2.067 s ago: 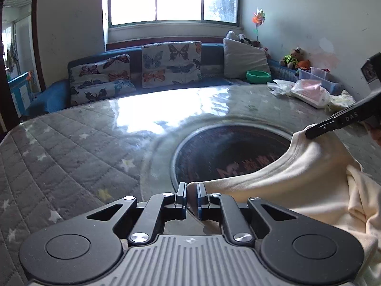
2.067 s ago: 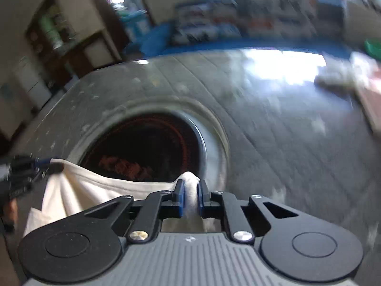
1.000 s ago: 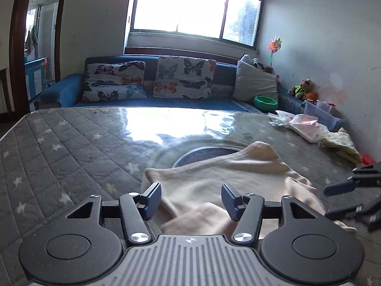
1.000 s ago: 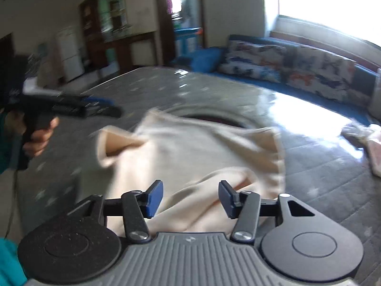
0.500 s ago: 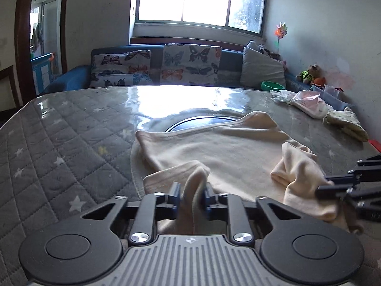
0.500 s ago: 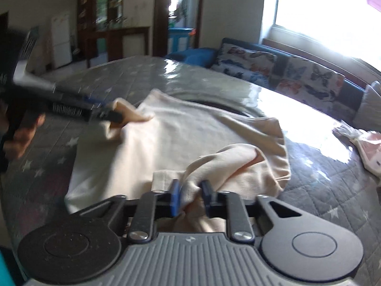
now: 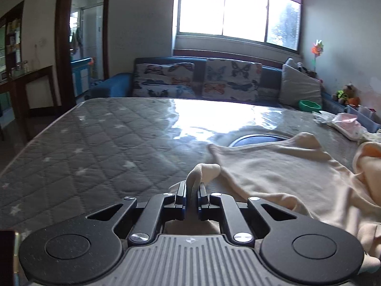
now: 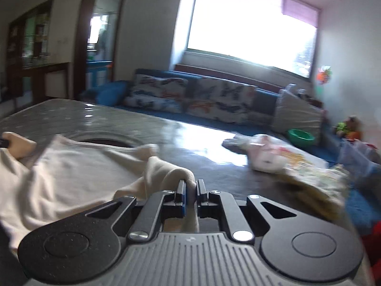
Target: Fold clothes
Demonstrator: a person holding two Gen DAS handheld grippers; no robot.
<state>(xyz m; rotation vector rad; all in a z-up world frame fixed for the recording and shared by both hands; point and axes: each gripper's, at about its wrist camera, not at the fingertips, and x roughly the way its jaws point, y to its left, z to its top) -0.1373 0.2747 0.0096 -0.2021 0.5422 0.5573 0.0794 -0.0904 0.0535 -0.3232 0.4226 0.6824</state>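
A cream garment (image 7: 285, 174) lies spread on the grey quilted table (image 7: 95, 143), partly over a dark round inset (image 7: 257, 140). My left gripper (image 7: 191, 187) is shut on a bunched cream sleeve end at the garment's left side. In the right wrist view the same cream garment (image 8: 71, 166) lies to the left, and my right gripper (image 8: 190, 187) is shut on a fold of it at its right side. The left gripper's held sleeve end shows at the far left edge (image 8: 16, 145).
A pile of other clothes (image 8: 297, 164) lies on the table's right side, also seen in the left wrist view (image 7: 345, 124). A blue sofa with butterfly cushions (image 7: 197, 81) and a green bowl (image 7: 309, 106) stand behind the table. A window is beyond.
Both grippers, shut on the garment's two ends, have pulled apart: the left moved left, the right moved right. The garment lies more stretched out between them.
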